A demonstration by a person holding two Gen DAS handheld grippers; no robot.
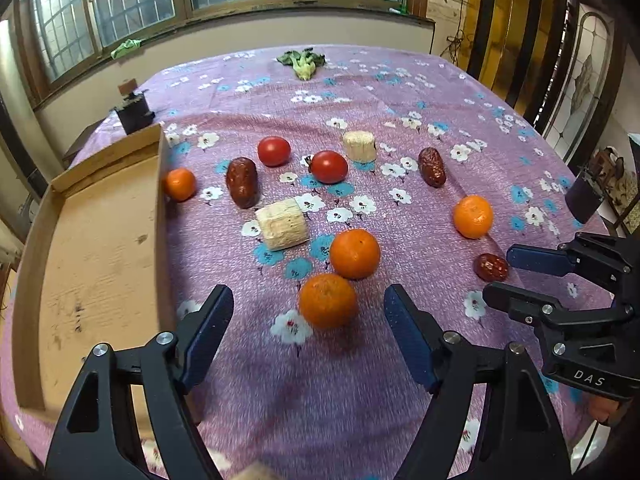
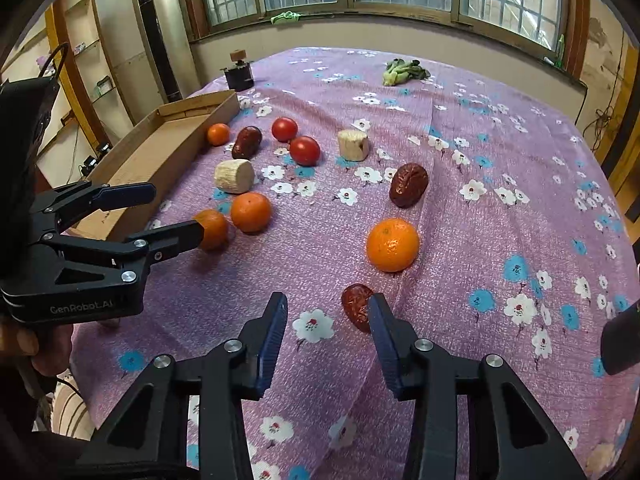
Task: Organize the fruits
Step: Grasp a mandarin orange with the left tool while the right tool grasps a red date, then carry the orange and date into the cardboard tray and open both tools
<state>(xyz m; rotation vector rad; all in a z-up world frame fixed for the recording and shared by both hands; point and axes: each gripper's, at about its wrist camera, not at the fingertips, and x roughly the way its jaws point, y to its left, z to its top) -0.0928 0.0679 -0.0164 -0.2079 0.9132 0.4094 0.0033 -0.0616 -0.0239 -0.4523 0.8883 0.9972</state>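
Fruit lies scattered on a purple flowered tablecloth (image 1: 360,400). My left gripper (image 1: 309,300) is open, with a near orange (image 1: 327,300) between its fingertips and a second orange (image 1: 354,253) just beyond. It also shows in the right wrist view (image 2: 174,212). My right gripper (image 2: 327,312) is open and empty; a small red date (image 2: 356,305) lies just past its right fingertip. It shows in the left wrist view (image 1: 500,276) beside that date (image 1: 491,267). An empty cardboard tray (image 1: 92,248) lies at the left.
Farther out lie two tomatoes (image 1: 273,151) (image 1: 329,166), two larger dates (image 1: 241,182) (image 1: 432,167), two more oranges (image 1: 180,184) (image 1: 473,216) and two pale cylinders (image 1: 283,223) (image 1: 359,146). A leafy green (image 1: 302,62) and a dark box (image 1: 134,110) are at the back.
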